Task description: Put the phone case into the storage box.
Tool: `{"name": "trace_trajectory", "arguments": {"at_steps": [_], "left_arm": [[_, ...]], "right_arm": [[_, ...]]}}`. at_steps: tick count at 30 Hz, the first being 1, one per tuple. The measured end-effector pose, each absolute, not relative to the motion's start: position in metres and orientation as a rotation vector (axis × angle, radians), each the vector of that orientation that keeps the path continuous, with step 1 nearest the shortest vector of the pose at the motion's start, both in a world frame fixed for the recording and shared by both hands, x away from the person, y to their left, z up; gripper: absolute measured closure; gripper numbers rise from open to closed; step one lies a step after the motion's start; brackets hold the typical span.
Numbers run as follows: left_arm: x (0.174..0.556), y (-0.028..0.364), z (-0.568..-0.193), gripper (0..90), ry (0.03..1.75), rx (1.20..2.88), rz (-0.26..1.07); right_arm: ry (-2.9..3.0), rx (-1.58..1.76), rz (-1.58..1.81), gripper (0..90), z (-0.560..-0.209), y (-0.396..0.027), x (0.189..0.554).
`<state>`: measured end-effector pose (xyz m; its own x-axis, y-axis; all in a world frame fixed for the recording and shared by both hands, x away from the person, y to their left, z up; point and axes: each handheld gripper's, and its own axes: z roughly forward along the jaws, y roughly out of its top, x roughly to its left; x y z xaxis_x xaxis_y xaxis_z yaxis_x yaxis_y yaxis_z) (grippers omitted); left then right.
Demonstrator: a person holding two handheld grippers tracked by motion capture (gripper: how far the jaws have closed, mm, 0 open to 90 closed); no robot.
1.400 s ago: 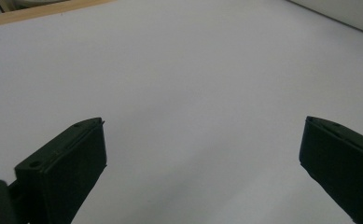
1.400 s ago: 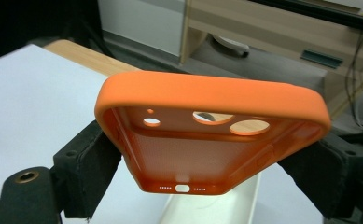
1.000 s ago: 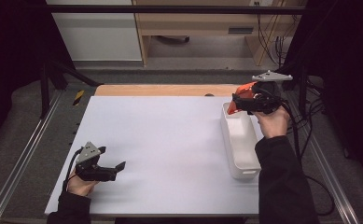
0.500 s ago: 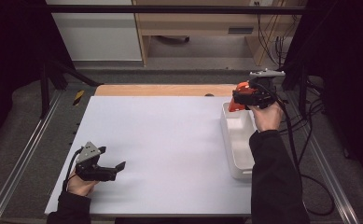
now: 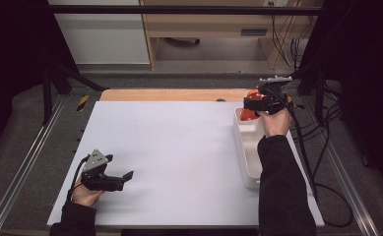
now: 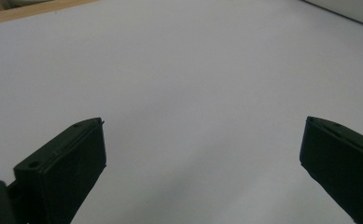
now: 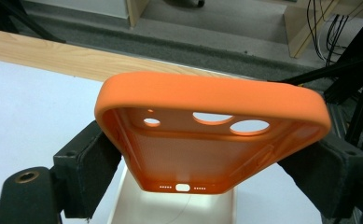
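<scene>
Your left claw [image 5: 128, 175] rested on the near left of the white counter [image 5: 179, 147], its jaws spread wide with nothing between them but bare counter ahead. From there it was well apart from the work, so it posed little risk; I judged the only hazard on that side to be a careless sweep if you brought it across without looking.

Your right claw [image 5: 248, 103] was pinching the orange phone case [image 7: 207, 135] by its two long edges, the pads [image 7: 88, 163] pressing on either side and the open back of the case facing you, camera holes uppermost. It hung just above the far end of the white tray [image 5: 245, 147], whose floor showed directly beneath the case's lower edge.

The case looked soft, and I judged that to be the trouble: squeezed at the sides, it could bow and spring free, or twist within the grip and drop crooked. If you lowered it while tilted like that, its bottom edge might have caught the tray's far wall and tipped outward over the rim onto the counter. Letting go too high could have made it bounce out, and your trailing cable [image 5: 302, 147] beside the tray could have snagged its corner.
</scene>
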<state>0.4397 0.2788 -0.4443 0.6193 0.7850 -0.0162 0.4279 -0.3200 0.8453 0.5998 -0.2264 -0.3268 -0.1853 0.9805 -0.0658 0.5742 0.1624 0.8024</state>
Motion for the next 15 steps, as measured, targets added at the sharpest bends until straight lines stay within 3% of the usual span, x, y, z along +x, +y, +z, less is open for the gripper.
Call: {"name": "trace_trajectory", "arguments": {"at_steps": [15], "left_arm": [[0.44,0.277,-0.446,0.0,0.95,1.973,0.509]], "right_arm": [[1.848,1.548,0.816,15.5,-0.35,-0.221,0.62]]}}
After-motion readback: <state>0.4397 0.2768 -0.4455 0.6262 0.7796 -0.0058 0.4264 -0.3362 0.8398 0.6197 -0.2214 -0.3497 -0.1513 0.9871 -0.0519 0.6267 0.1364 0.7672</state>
